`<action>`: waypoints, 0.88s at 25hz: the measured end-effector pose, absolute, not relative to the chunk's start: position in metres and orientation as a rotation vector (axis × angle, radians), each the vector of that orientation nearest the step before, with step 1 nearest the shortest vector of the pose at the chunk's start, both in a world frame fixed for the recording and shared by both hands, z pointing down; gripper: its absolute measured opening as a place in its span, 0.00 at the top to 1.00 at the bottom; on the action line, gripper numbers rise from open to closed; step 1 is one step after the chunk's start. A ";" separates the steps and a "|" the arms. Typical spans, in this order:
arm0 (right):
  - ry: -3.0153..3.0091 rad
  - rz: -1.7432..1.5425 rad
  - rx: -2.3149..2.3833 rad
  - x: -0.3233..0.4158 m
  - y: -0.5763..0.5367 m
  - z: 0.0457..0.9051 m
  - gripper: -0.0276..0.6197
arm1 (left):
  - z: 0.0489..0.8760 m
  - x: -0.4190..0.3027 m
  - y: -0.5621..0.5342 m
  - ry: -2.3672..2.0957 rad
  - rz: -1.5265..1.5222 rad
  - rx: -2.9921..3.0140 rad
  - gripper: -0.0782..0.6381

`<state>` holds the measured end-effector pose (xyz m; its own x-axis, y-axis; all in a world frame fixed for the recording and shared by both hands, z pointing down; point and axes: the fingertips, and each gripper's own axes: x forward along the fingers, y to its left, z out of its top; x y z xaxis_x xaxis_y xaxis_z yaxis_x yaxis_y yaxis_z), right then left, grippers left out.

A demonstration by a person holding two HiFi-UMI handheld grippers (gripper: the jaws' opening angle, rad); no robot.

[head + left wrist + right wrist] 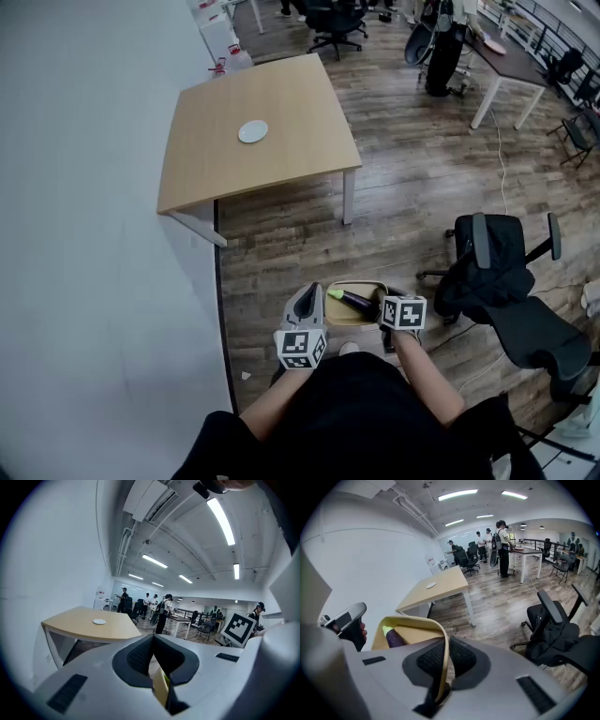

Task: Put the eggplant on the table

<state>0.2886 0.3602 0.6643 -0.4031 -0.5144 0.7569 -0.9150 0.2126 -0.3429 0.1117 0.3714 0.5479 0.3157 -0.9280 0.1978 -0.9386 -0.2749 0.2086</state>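
Note:
A dark purple eggplant point(357, 301) with a green stem end lies inside a tan container point(340, 314) held above the wood floor, close to my body. My left gripper point(313, 298) is shut on the container's left rim point(161, 686). My right gripper point(385, 302) is shut on its right rim point(443, 665). In the right gripper view the eggplant point(394, 639) shows inside the container point(412, 623), with the left gripper point(347, 617) beyond it. The light wooden table point(281, 131) stands ahead against the wall, some way off.
A small white disc point(253, 131) lies on the table. A black office chair point(511, 286) stands close on my right. A white wall point(84, 234) runs along the left. Further desks point(511, 58), chairs and people fill the back of the room.

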 end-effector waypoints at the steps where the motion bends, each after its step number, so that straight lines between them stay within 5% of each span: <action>1: -2.001 1.080 1.317 0.288 0.363 0.663 0.84 | 0.545 0.111 0.373 -1.701 0.041 2.306 0.87; 22: -2.019 1.116 1.331 0.294 0.311 0.690 0.85 | 0.526 0.103 0.340 -1.785 0.006 2.401 0.87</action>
<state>0.2941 0.3111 0.6896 -0.4161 -0.5222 0.7444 -0.9081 0.1972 -0.3694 0.1028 0.3402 0.5256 0.2923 -0.9518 0.0925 -0.9525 -0.2811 0.1173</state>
